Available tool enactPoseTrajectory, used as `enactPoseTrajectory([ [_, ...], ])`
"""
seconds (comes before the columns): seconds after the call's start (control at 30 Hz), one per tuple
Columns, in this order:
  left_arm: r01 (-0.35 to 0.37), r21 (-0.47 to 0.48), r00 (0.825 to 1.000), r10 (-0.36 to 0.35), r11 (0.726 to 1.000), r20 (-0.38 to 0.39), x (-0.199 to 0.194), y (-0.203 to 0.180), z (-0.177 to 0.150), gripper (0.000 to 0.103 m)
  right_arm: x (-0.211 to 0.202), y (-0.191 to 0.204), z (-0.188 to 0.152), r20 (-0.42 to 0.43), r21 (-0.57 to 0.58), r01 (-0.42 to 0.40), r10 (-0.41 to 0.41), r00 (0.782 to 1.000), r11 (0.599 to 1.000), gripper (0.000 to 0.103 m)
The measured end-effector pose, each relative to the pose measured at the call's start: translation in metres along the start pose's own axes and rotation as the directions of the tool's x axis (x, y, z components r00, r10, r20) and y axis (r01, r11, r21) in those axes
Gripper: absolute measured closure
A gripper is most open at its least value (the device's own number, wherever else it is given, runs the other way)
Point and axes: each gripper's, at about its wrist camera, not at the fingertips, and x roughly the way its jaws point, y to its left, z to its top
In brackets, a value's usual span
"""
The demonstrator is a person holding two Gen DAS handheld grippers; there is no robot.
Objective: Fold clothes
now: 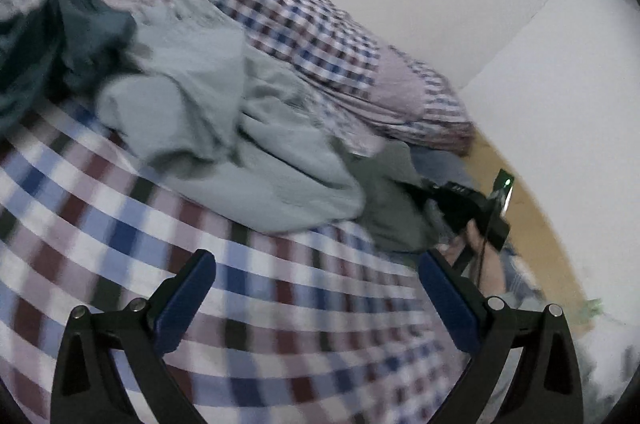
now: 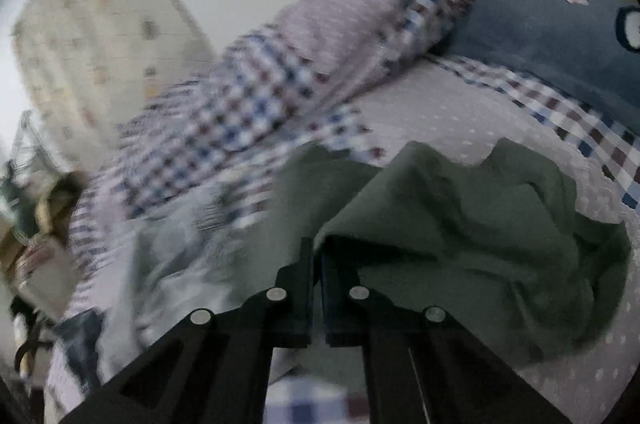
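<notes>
On the checked bedsheet (image 1: 200,296), a dark teal garment (image 1: 60,35) lies far left, a pale grey-blue garment (image 1: 224,111) heaped beside it, ahead of the left gripper (image 1: 316,284), whose jaws stand wide apart and empty above the sheet. Further right, the right gripper (image 2: 317,260) is closed on an edge of the olive green garment (image 2: 460,224), which spreads crumpled ahead and to its right.
</notes>
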Motion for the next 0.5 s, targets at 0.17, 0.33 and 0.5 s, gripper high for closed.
enactPoseTrajectory([
  [0.17, 0.216, -0.146, 0.970, -0.229, 0.965, -0.081, 0.012, -0.004, -0.009, 0.001, -0.065, 0.030, -0.032, -0.006, -0.005, -0.156, 0.156, 0.988, 0.988, 0.102],
  [0.33, 0.290, -0.300, 0.932, -0.339, 0.909, -0.126, 0.027, 0.001, -0.026, 0.001, -0.117, 0.052, -0.087, -0.053, 0.041, -0.293, 0.294, 0.954, 0.955, 0.102],
  [0.5, 0.312, -0.417, 0.898, -0.409, 0.854, -0.165, 0.045, 0.008, -0.044, 0.001, -0.144, 0.062, -0.115, -0.059, 0.085, -0.403, 0.408, 0.911, 0.911, 0.102],
])
